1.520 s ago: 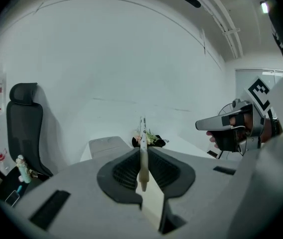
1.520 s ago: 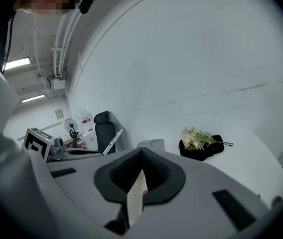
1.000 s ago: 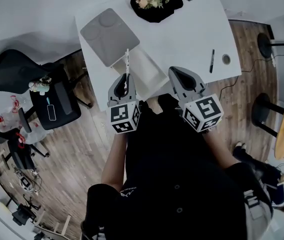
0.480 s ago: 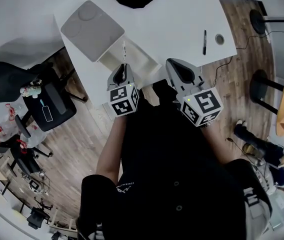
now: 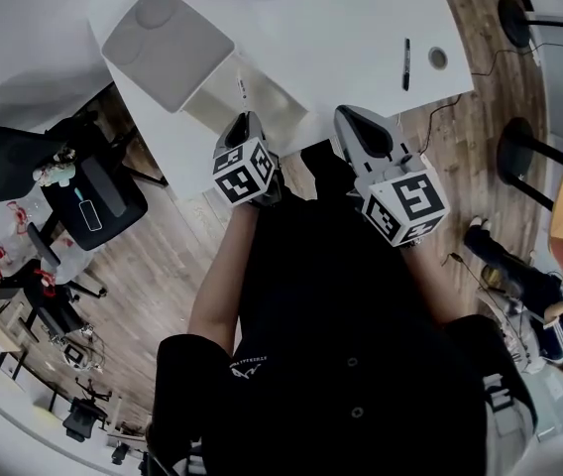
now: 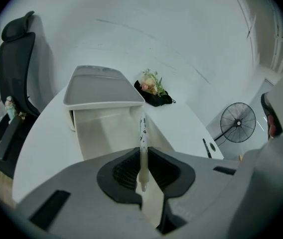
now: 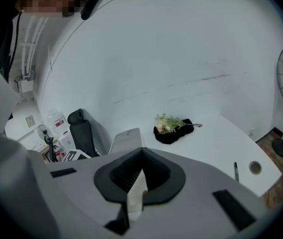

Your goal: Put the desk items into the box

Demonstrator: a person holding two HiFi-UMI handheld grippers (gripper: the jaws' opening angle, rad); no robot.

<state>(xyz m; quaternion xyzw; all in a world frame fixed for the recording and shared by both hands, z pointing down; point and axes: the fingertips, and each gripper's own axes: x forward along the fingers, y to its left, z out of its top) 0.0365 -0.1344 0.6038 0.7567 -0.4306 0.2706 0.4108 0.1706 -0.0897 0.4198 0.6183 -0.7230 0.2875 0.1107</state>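
Your left gripper [image 6: 142, 159] is clenched on a white pen [image 6: 142, 133], which points out over the open box [image 6: 104, 128] on the worktop [image 5: 361, 28]. Your right gripper [image 7: 141, 158] is closed and empty.

No words, numbers or brand names can be read. The white pen [image 6: 142, 133] carries small dark print, too small to make out. The left marker cube [image 5: 245, 172] and the right marker cube [image 5: 406, 207] show only black-and-white square patterns. Faint pale print on the person's black top [image 5: 341, 345] is illegible.
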